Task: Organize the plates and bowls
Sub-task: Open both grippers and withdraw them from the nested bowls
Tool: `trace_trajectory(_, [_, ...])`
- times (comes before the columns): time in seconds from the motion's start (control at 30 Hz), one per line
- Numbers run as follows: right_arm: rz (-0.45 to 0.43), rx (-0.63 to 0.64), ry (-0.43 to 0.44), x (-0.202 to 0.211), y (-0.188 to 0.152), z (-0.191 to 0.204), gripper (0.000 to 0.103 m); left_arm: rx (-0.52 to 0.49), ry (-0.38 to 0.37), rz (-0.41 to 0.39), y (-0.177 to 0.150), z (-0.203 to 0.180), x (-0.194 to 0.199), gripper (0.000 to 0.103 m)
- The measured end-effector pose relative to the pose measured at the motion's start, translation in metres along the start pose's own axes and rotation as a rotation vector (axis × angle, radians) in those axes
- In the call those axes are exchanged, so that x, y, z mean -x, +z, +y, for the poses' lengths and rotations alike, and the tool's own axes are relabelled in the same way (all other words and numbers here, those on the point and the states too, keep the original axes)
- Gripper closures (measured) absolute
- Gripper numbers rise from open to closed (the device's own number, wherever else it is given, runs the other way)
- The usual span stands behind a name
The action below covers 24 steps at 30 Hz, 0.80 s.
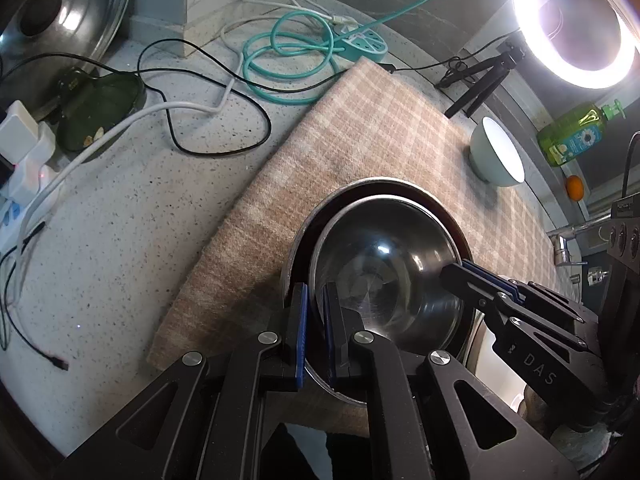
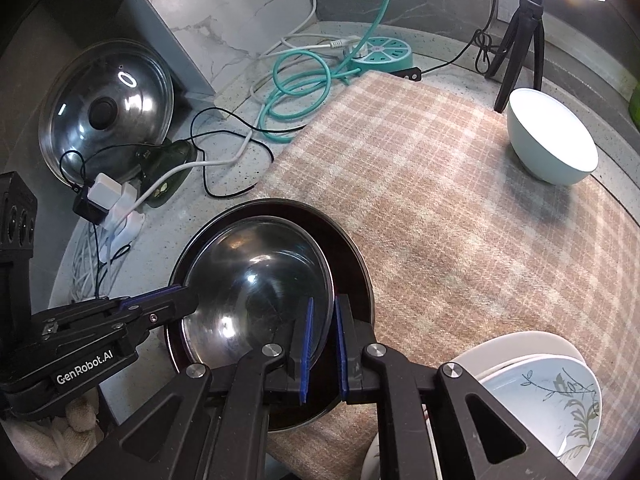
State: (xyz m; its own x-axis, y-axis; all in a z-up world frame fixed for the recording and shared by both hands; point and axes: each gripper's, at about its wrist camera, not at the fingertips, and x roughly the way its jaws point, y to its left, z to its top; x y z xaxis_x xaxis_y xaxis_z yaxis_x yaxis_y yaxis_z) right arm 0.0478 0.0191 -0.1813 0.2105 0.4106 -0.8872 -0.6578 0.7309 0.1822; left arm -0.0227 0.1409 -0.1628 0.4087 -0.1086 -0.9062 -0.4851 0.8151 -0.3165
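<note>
Right wrist: steel bowl [image 2: 256, 280] mouth-up in dark plate [image 2: 352, 256], rim pinched by both grippers.

Both tools pinch the steel bowl's [image 2: 256, 280] rim: right tool [image 2: 323, 344] on its near-right side, left tool [image 2: 176, 300] opposite.

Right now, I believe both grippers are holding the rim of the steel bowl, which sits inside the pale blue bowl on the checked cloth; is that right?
Not quite. The steel bowl sits inside a dark plate, not the pale blue bowl, which stands apart further back on the checked cloth. The right wrist view shows this. Both the left gripper and right gripper do hold its rim.
</note>
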Motion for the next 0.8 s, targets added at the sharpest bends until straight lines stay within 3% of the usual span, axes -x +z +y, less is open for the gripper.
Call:
trace_trajectory(0.23, [-0.031, -0.020, 0.049, 0.019, 0.001, -0.009, 0.090, 0.007, -0.008, -0.039, 0.006, -0.002, 0.013, 0.097])
trace_trajectory(0.5, [-0.127, -0.033, 0.104, 0.074, 0.002, -0.032, 0.090, 0.003, -0.087, -0.069, 0.009, -0.022, 0.035, 0.097])
trace_trajectory(0.8, [-0.194, -0.058, 0.083, 0.136, -0.003, -0.107, 0.088, -0.016, -0.154, -0.097, 0.008, -0.066, 0.055, 0.096])
